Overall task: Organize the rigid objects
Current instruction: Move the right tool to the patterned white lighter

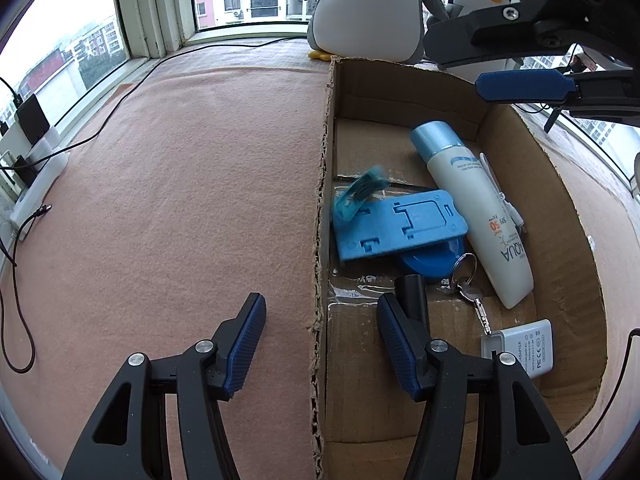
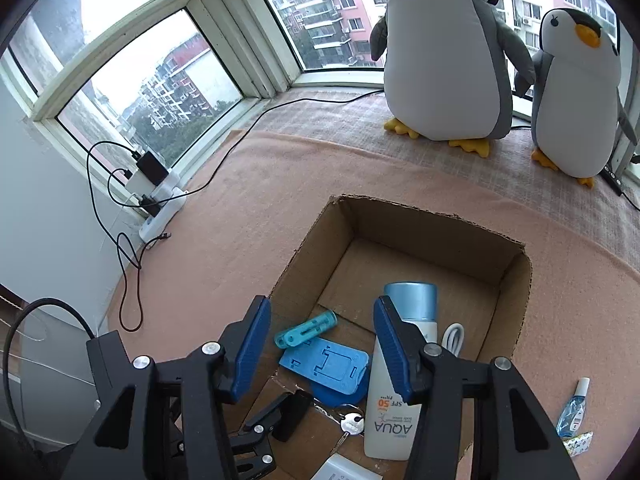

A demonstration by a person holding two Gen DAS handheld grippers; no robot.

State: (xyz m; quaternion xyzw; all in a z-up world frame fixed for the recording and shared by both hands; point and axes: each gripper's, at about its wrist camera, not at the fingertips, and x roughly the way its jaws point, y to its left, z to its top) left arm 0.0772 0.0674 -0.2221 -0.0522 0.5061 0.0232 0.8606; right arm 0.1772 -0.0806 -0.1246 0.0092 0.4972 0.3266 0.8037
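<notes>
An open cardboard box (image 1: 325, 128) (image 2: 434, 218) stands on a pink blanket. Inside lie a white sunscreen bottle (image 1: 476, 216) (image 2: 388, 428), a blue phone stand (image 1: 400, 224) (image 2: 324, 364), a small teal clip (image 1: 356, 196) (image 2: 306, 330) that looks blurred in the left wrist view, keys (image 1: 472, 292) (image 2: 352, 424), a white adapter (image 1: 524, 348) and a black cylinder (image 1: 412, 296) (image 2: 292, 412). My left gripper (image 1: 322, 344) is open and straddles the box's left wall. Above the box, my right gripper (image 2: 320, 352) (image 1: 492, 62) is open and holds nothing.
Two plush penguins (image 2: 444, 52) (image 2: 576, 92) stand at the window behind the box. A power strip with chargers and cables (image 2: 156, 200) (image 1: 36, 176) lies by the left sill. A small blue spray bottle (image 2: 572, 412) and a patterned packet (image 2: 578, 442) rest on the blanket right of the box.
</notes>
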